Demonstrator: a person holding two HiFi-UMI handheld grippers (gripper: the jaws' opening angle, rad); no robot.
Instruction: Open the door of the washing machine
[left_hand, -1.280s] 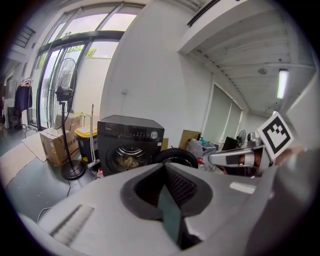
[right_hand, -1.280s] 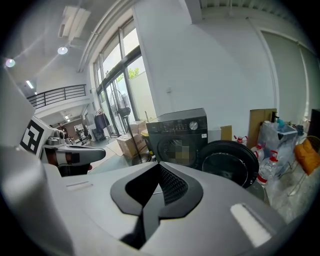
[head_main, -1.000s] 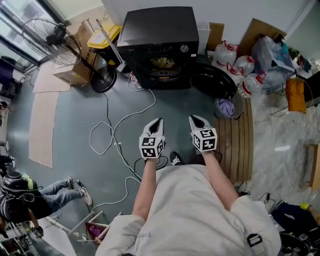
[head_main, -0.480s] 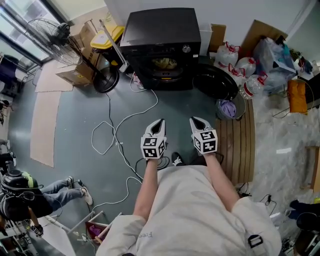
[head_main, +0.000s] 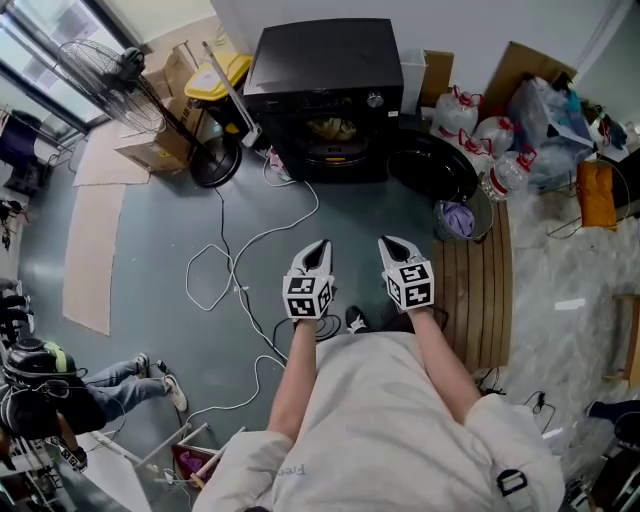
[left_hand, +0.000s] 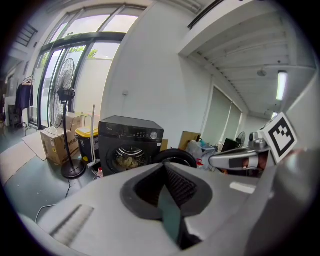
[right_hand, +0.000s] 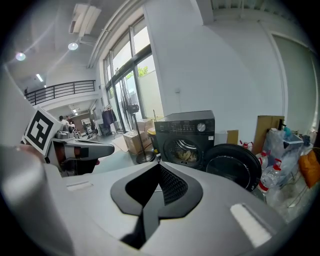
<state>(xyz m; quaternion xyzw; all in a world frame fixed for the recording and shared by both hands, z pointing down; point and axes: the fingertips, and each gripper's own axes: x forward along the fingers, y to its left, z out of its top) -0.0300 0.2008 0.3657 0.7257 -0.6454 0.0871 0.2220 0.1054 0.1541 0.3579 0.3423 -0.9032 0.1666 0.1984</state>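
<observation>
A black washing machine (head_main: 325, 75) stands against the far wall, its round door (head_main: 432, 165) swung wide open to the right. Laundry shows in the drum (head_main: 333, 128). The same machine (left_hand: 131, 145) appears in the left gripper view and again as the machine (right_hand: 186, 140) with its open door (right_hand: 232, 165) in the right gripper view. My left gripper (head_main: 318, 246) and right gripper (head_main: 388, 243) are held side by side well back from the machine, over the grey floor. Both are shut with nothing between their jaws.
White cables (head_main: 235, 270) loop over the floor between me and the machine. A standing fan (head_main: 120, 75), cardboard boxes (head_main: 150, 150) and a yellow bin (head_main: 215, 72) are at the left. Water bottles (head_main: 480, 135), bags and a bucket (head_main: 455, 218) crowd the right, beside wooden decking (head_main: 480, 290).
The view has shifted slightly, so the machine sits a touch lower in the frame. Both grippers stay side by side and shut.
</observation>
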